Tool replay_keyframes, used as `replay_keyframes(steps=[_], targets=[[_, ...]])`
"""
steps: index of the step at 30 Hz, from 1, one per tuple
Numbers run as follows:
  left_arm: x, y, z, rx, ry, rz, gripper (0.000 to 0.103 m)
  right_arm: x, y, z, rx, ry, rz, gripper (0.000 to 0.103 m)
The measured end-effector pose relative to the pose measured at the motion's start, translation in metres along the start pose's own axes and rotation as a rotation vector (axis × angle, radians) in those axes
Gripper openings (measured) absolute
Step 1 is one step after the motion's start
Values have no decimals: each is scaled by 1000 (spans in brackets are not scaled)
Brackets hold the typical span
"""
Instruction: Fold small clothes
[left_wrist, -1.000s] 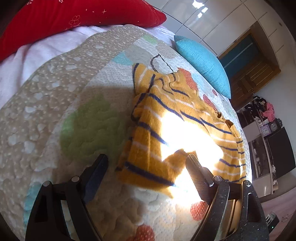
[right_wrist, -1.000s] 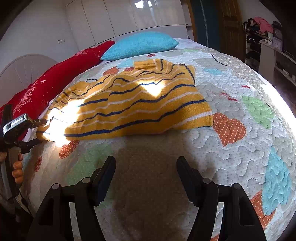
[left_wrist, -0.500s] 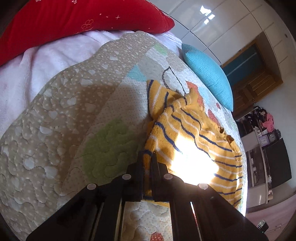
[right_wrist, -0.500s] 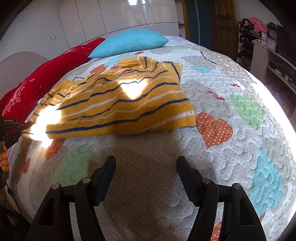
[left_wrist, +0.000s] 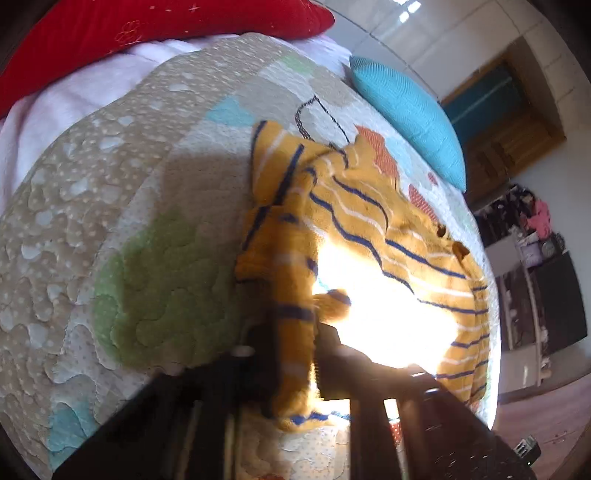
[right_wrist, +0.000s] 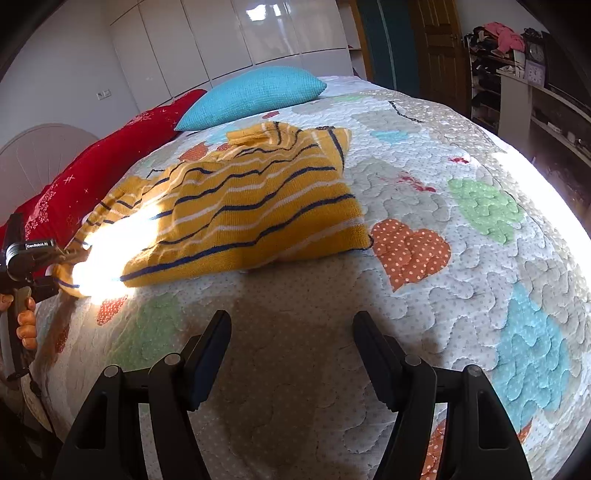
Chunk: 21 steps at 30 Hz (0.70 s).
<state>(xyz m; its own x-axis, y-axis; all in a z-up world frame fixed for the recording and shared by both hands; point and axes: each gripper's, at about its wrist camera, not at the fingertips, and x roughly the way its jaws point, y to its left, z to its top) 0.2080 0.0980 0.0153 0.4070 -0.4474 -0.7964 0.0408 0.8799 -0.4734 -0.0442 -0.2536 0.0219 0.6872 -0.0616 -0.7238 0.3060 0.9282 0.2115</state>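
In the left wrist view, the left gripper (left_wrist: 295, 354) had its black fingers (left_wrist: 334, 354) clamped on a bunched edge of the mustard-yellow knitted sweater with navy and white stripes (left_wrist: 362, 229), which lay on the quilted patchwork bedspread (left_wrist: 110, 206) near a turquoise textured pillow (left_wrist: 406, 110).

In the right wrist view, the right gripper (right_wrist: 291, 354) hovered over the bedspread (right_wrist: 480, 258) with its fingers (right_wrist: 210, 347) wide apart and empty, just short of the sweater (right_wrist: 251, 206). The left gripper (right_wrist: 59, 254) pinched the garment's far-left corner.
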Motion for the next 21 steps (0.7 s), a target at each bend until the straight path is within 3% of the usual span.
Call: replay_keyframes(steps=[3, 8, 12, 15, 19, 21], targets=[[-10, -39, 9, 74, -49, 37, 7, -4, -6, 0, 25, -12, 27, 73], [-18, -139, 9, 220, -96, -57, 7, -22, -31, 0, 88, -51, 49, 73], [12, -236, -22, 405, -18, -146, 7, -40, -66, -3, 181, -86, 38, 73], [54, -282, -59, 502, 82, -167, 7, -51, -92, -10, 234, -102, 12, 73], [98, -296, -105, 588, 201, -144, 7, -59, -118, -18, 272, -98, -37, 73], [92, -289, -116, 604, 178, -128, 9, -63, -126, -18, 278, -98, -40, 73]])
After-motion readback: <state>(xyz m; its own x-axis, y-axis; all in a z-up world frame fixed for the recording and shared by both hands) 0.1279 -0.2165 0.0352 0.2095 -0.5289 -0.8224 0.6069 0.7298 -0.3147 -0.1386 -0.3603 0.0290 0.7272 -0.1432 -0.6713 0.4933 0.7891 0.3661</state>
